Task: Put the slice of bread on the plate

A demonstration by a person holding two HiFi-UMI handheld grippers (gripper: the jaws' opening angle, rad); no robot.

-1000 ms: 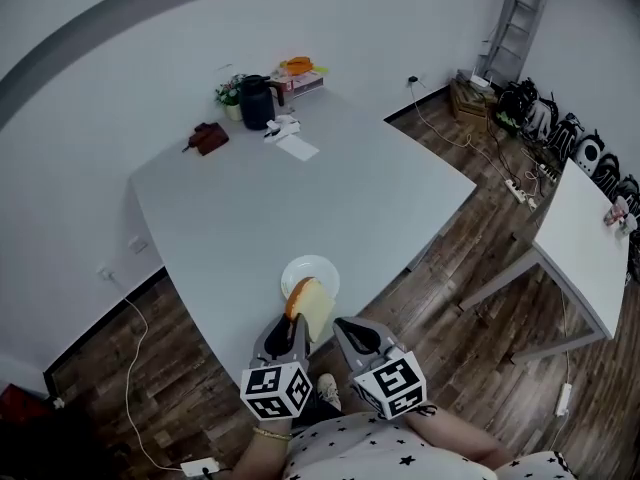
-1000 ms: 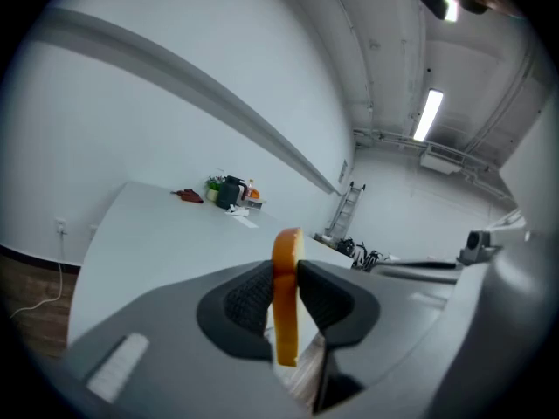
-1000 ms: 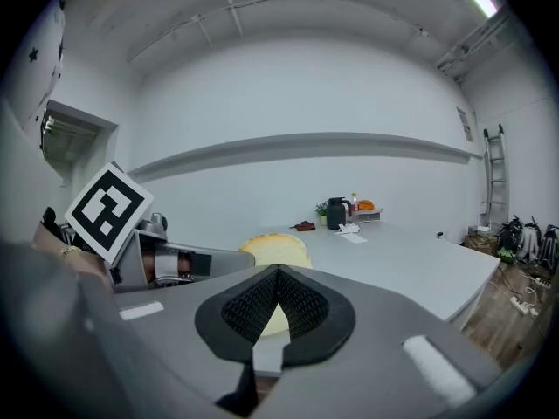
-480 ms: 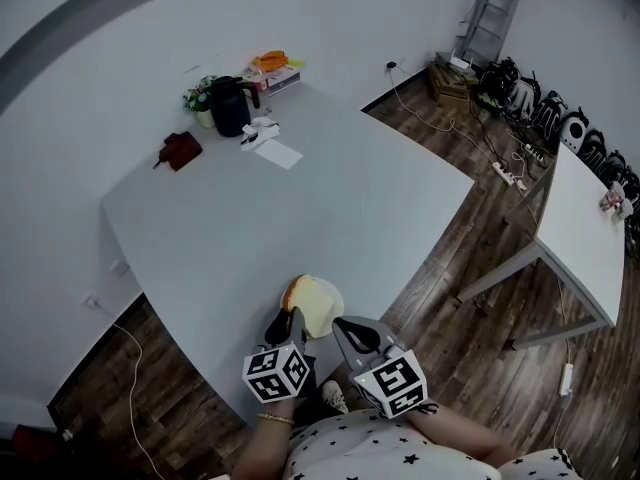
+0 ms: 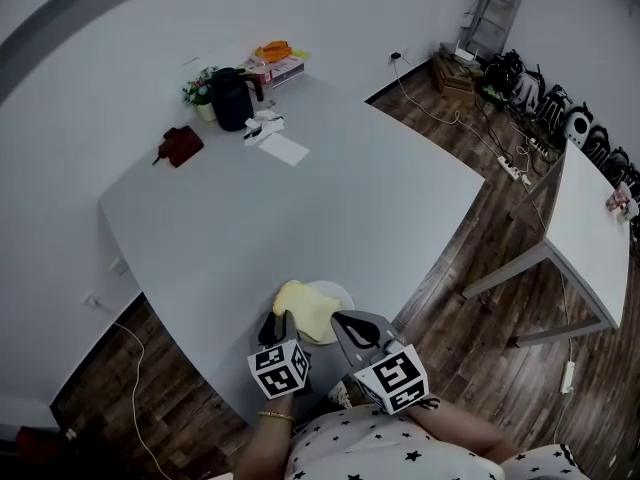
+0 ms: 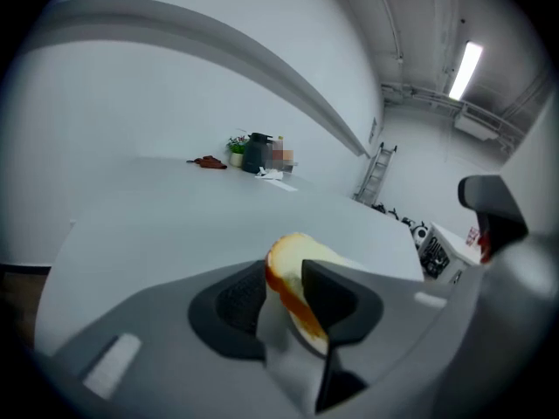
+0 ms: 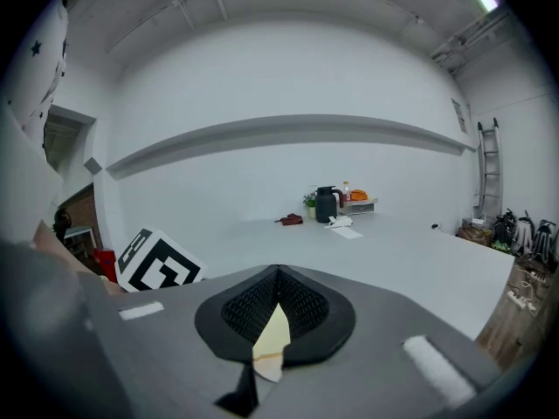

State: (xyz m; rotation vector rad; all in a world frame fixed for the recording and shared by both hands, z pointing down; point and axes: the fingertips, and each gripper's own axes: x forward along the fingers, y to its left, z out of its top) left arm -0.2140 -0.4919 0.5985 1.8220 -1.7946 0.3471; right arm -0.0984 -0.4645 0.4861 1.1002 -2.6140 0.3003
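Observation:
The slice of bread, pale with a brown crust, lies tipped low over the small white plate near the front edge of the grey table. My left gripper is at the bread's near end. In the left gripper view the bread stands between the jaws of the left gripper, which are opening; it leans on the right jaw. My right gripper hovers just right of the plate, and its jaws meet at the tip with nothing held.
At the table's far corner stand a black kettle, a small plant, an orange packet, a brown pouch and white papers. A second white table and cables lie on the wooden floor to the right.
The left gripper has come down and forward with the bread. The slice, upright before, now lies tipped flat over the plate, and the left jaws have widened. The right gripper shifted slightly.

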